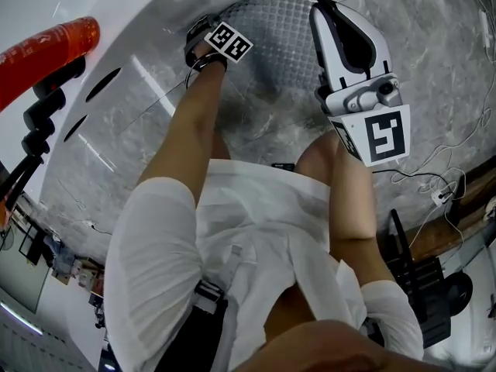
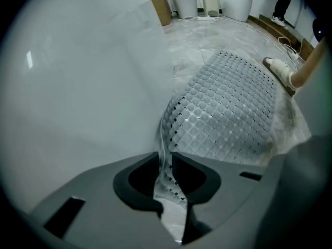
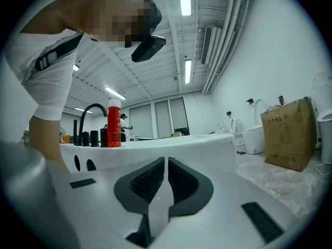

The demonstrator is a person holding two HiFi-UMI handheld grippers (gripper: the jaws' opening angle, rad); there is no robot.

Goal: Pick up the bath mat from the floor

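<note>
The bath mat [image 1: 283,33], clear with a grid of round bumps, lies on the grey marble floor beside a white tub. In the left gripper view the mat [image 2: 233,108] spreads ahead, and its near edge curls up and runs between the jaws. My left gripper [image 2: 165,157] is shut on that raised edge. In the head view the left gripper [image 1: 208,36] is down at the mat's left end, against the tub wall. My right gripper [image 1: 324,6] hovers over the mat's right part. Its jaws [image 3: 166,165] are shut on nothing and point toward the tub rim.
The white tub [image 1: 101,6] curves along the left, with a red bottle [image 1: 46,49] and a black faucet [image 1: 43,118] on its rim. White cables [image 1: 438,180] trail on the floor at right. A cardboard box [image 3: 288,134] stands farther off. A person's shoe [image 2: 280,69] rests at the mat's far edge.
</note>
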